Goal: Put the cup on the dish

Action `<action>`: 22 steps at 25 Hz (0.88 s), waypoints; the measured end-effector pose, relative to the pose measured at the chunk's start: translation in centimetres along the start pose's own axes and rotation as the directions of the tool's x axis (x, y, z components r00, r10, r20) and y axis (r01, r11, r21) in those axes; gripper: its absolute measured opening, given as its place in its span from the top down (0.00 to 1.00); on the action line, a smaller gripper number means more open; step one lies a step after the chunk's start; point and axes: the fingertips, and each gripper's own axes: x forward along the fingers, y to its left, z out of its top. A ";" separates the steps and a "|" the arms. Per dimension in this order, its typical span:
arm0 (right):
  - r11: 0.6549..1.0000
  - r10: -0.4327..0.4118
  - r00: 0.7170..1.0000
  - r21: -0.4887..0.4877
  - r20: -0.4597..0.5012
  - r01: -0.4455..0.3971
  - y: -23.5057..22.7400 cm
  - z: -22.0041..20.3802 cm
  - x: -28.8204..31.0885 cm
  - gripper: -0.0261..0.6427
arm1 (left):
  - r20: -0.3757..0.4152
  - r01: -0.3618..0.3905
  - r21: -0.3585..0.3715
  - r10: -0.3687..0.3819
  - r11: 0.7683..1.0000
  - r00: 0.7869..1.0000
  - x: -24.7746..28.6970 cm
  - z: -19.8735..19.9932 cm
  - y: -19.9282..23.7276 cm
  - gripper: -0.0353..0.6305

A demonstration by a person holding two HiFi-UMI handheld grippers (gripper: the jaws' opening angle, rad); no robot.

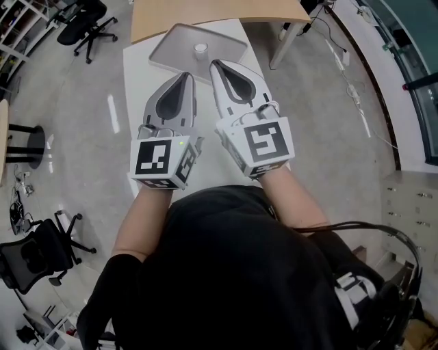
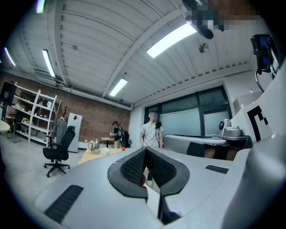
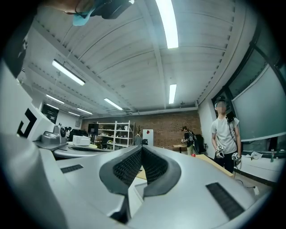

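A small white cup (image 1: 200, 49) stands upright on a flat grey dish (image 1: 229, 42) at the far end of the white table (image 1: 135, 89). Both of my grippers are held level over the table, short of the dish, pointing toward it. In the head view the left gripper (image 1: 185, 74) is shut and empty, its tips just short of the dish's near edge. The right gripper (image 1: 215, 63) is also shut and empty, its tips beside the cup and above the dish. In the gripper views the left gripper (image 2: 145, 150) and right gripper (image 3: 142, 146) show closed jaws; cup and dish are hidden there.
A wooden table (image 1: 205, 14) adjoins the white one beyond the dish. Office chairs (image 1: 85, 24) (image 1: 37, 249) and a round black stand (image 1: 27, 147) sit on the floor at left. A person (image 2: 152, 129) stands ahead in the left gripper view, another person (image 3: 225, 134) in the right.
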 end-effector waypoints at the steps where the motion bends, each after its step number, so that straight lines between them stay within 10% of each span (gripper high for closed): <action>1: 1.000 0.001 1.000 0.001 0.003 -0.001 0.0 -0.1 -0.1 0.94 | 0.000 0.000 -0.004 0.000 1.000 1.000 0.1 -0.1 -0.1 0.95; 22: 0.999 0.022 1.000 0.034 0.007 -0.022 2.2 0.7 -0.3 0.94 | 0.019 0.001 -0.037 -0.001 0.999 1.000 -1.4 0.6 0.6 0.95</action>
